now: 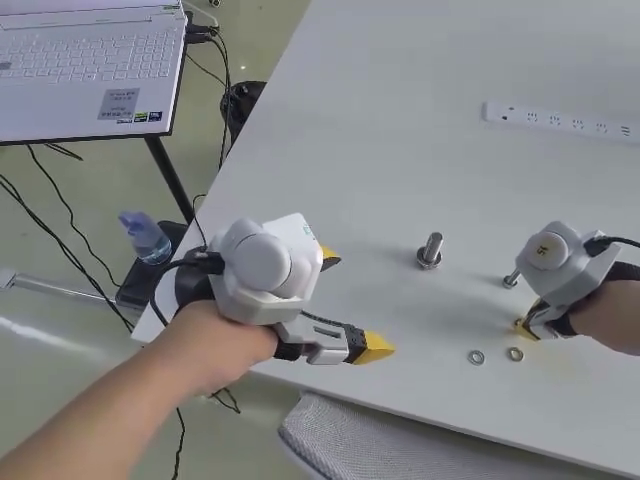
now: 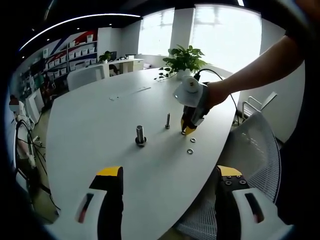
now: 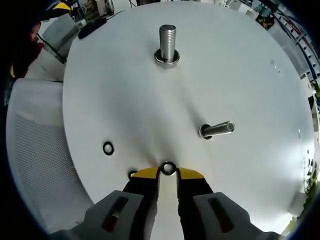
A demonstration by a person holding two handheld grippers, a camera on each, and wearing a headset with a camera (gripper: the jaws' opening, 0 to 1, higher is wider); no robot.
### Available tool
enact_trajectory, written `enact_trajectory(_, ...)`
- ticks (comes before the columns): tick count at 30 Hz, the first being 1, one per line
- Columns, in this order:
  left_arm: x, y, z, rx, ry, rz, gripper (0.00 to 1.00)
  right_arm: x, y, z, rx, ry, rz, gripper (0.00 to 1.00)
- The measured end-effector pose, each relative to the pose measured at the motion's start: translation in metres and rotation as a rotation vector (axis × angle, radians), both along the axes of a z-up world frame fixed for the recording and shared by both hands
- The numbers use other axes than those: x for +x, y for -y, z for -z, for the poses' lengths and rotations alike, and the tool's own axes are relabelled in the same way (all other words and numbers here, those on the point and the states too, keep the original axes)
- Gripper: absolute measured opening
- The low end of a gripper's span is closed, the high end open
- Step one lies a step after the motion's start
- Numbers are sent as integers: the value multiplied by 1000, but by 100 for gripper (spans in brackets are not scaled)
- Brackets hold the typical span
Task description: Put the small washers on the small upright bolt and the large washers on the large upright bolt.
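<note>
The right gripper has its jaws drawn nearly together, tips down on the table and pinching a washer that lies flat between them; the left gripper hangs wide open and empty over the table's near edge; to do this step well, I judge, lift the washer level, try its bore against the small bolt just ahead or the large bolt farther off, and lower it straight down the thread; a loose washer lies near the tips; the white table carries a power strip; a laptop and a mesh chair stand beside it.
</note>
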State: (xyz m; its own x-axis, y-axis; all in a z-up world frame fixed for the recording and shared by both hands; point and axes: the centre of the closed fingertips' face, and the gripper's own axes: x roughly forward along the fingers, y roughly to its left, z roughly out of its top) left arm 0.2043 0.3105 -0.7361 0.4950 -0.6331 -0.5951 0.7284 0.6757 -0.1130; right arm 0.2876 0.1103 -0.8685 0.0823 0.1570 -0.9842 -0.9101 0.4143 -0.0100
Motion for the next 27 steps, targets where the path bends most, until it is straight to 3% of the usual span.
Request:
enact_trajectory(17, -5, -1, 3, 5, -12, -9, 74, 0, -6, -1, 25, -5, -9, 18)
enact_trajectory(20, -5, -1, 3, 7, -11, -7, 74, 0, -7, -1, -4, 9, -62, 17)
enact_trajectory(27, -5, -1, 3, 5, -13, -9, 73, -2, -5, -1, 5, -3, -63, 16)
